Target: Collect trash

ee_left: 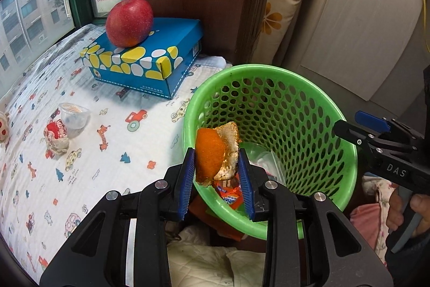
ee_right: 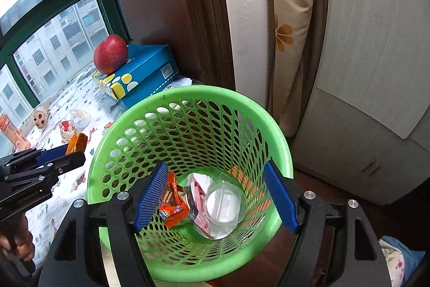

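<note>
Here, orange peel (ee_left: 210, 158) upright, long axis vertical, beside green basket (ee_left: 346, 147) rim

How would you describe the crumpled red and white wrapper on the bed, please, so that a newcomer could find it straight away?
Start at the blue box with the red apple on top, then come forward across the cartoon-print sheet towards the window side. There a clear plastic cup stands, and the crumpled wrapper lies against it. It alone is scrunched, red-and-white and soft-looking.
</note>
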Tool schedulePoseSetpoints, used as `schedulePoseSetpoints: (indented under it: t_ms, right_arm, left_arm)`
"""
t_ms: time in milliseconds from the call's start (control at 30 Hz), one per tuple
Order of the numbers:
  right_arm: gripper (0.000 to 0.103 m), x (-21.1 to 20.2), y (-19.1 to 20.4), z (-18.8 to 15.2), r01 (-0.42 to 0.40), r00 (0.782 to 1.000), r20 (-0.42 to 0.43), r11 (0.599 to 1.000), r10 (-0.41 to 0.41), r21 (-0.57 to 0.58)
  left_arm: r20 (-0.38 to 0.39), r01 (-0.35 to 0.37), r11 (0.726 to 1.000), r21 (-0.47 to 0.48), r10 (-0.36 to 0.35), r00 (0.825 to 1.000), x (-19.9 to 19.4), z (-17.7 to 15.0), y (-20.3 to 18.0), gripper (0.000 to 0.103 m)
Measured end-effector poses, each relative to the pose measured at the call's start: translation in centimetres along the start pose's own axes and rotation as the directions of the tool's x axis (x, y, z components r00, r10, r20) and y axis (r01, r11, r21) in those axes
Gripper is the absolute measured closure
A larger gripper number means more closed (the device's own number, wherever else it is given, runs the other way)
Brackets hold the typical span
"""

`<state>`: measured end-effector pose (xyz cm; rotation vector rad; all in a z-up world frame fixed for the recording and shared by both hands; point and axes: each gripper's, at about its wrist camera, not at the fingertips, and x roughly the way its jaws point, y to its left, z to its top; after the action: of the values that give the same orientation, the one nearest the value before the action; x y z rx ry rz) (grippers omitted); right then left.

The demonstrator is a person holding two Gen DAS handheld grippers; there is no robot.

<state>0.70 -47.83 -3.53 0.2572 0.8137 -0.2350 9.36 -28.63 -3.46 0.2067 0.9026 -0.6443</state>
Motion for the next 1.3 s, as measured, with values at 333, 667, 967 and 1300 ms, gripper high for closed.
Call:
schedulePoseSetpoints:
  t_ms: [333, 667, 967, 1300]
  right_arm:
    - [0.032, -0.2, -0.1, -0.3, -0.012, 1.0, 0.003, 1.0, 0.012, 0.007]
    - [0.032, -0.5, 1.5, -0.2, -0.044, 0.999, 0.013, 0.999, 0.044, -0.014]
    - [0.031, -0.3, 4.3, 0.2, -0.082, 0.997, 0.009, 0.995, 0.082, -0.053]
    - [0.029, 0.1, 8.1, 1.0, -0.143, 0.99, 0.004, 0.985, 0.144, -0.097]
  left_arm:
    - [0.02, 0.053, 0.998, -0.016, -0.053, 0.998, 0.1, 0.2, -1.1, 0.045]
    - [0.016, -0.034, 0.997, -0.066, 0.035, 0.999, -1.0, -0.7, 1.9, 0.04]
    - [0.012, -0.111, 0.981, -0.159, 0.115, 0.993, -2.1, -1.7, 7.5, 0.04]
    - [-0.024, -0.259, 0.93, -0.261, 0.262, 0.965, -2.2, -2.1, 15.1, 0.04]
